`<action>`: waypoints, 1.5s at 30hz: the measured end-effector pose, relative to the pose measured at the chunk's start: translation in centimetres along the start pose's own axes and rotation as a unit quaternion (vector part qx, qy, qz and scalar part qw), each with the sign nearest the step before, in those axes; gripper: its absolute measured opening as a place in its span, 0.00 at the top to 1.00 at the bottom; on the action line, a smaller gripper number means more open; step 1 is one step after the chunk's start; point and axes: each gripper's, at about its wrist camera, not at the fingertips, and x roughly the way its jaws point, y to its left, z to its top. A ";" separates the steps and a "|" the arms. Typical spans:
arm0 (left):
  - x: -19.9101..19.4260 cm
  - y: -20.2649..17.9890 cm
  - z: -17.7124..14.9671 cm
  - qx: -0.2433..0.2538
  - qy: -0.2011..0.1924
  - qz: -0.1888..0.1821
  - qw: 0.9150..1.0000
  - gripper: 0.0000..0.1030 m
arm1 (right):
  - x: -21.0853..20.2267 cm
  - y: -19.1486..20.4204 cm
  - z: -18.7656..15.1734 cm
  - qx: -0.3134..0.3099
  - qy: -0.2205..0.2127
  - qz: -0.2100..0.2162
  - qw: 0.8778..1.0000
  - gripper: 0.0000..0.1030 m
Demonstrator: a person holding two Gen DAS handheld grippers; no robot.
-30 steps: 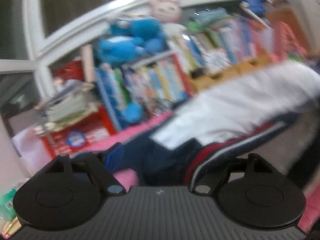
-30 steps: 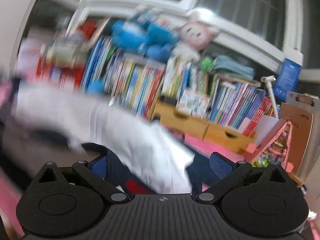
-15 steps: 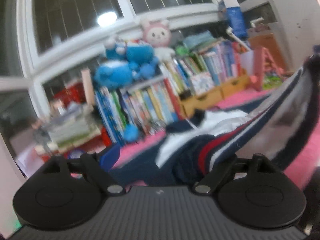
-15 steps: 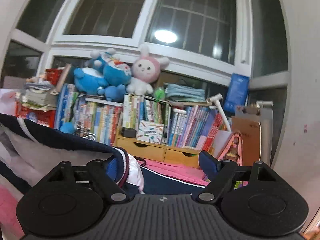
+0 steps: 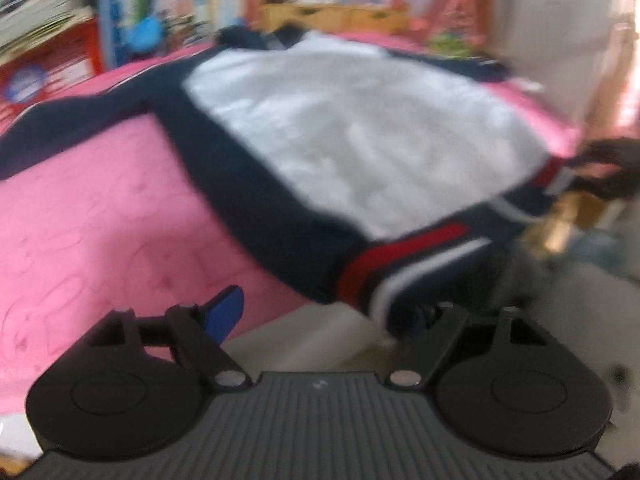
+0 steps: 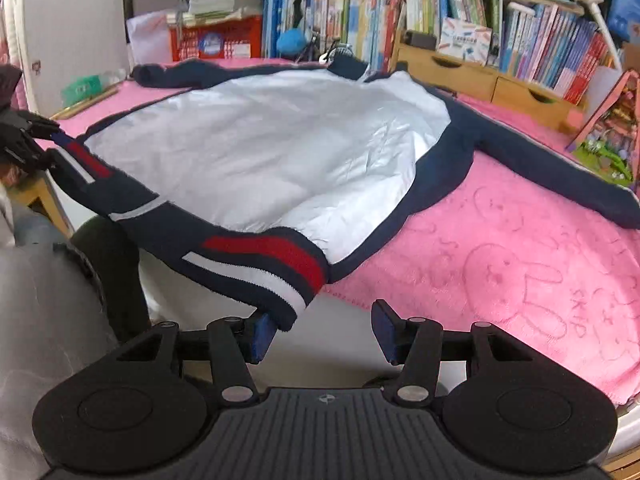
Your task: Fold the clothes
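A white jacket (image 6: 260, 148) with navy sleeves and a navy hem striped red and white lies spread, back up, on the pink blanket (image 6: 520, 272), sleeves out to both sides. It also shows, blurred, in the left wrist view (image 5: 360, 136). My right gripper (image 6: 320, 332) is open at the near table edge; the hem corner (image 6: 288, 296) rests against its left finger (image 6: 262, 334). My left gripper (image 5: 332, 316) is open at the other hem corner (image 5: 384, 280), which hangs over its right finger. The left gripper also shows at the far left of the right wrist view (image 6: 24, 140), touching the hem.
A row of books (image 6: 360, 20) and wooden drawers (image 6: 480, 76) stand along the back of the table. A red crate (image 6: 216, 40) sits at the back left, a pink stand (image 6: 608, 124) at the right. The table edge runs just ahead of both grippers.
Both grippers held the jacket up in the air before. Now the jacket lies flat on the blanket, both grippers have come down to the near edge, and their jaws stand open.
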 end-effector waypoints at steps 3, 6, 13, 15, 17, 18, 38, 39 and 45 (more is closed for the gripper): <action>-3.6 1.4 1.4 -0.013 -0.079 -0.045 0.996 0.13 | -2.9 -1.3 1.7 0.039 -0.096 0.097 0.990 0.47; -4.4 1.5 3.4 -0.037 -0.156 -0.033 0.987 0.07 | -3.2 -2.6 3.3 0.070 -0.173 0.141 0.972 0.28; 5.5 -1.4 6.1 -0.118 -0.227 0.054 0.965 0.10 | 5.6 -1.9 4.7 0.097 -0.175 0.015 0.980 0.36; 8.9 -2.0 6.4 -0.113 -0.201 0.116 0.966 0.18 | 8.7 -0.2 4.9 0.078 -0.170 0.011 0.982 0.39; 11.2 -2.4 5.8 -0.079 -0.164 0.196 0.964 0.23 | 11.0 1.0 4.9 0.054 -0.164 0.002 0.985 0.41; 11.7 -2.1 5.2 -0.070 -0.151 0.221 0.961 0.24 | 11.7 1.2 4.6 0.044 -0.159 -0.009 0.986 0.42; 13.7 12.5 17.8 -0.045 -0.170 0.140 0.974 0.19 | 18.8 -12.9 21.2 0.025 -0.131 -0.070 0.989 0.37; 15.6 13.4 19.2 -0.045 -0.163 0.127 0.978 0.19 | 21.0 -13.2 22.9 0.026 -0.122 -0.063 0.990 0.37; 24.8 18.1 24.7 0.031 -0.133 0.117 0.984 0.19 | 32.7 -14.6 28.3 0.052 -0.074 -0.040 0.995 0.37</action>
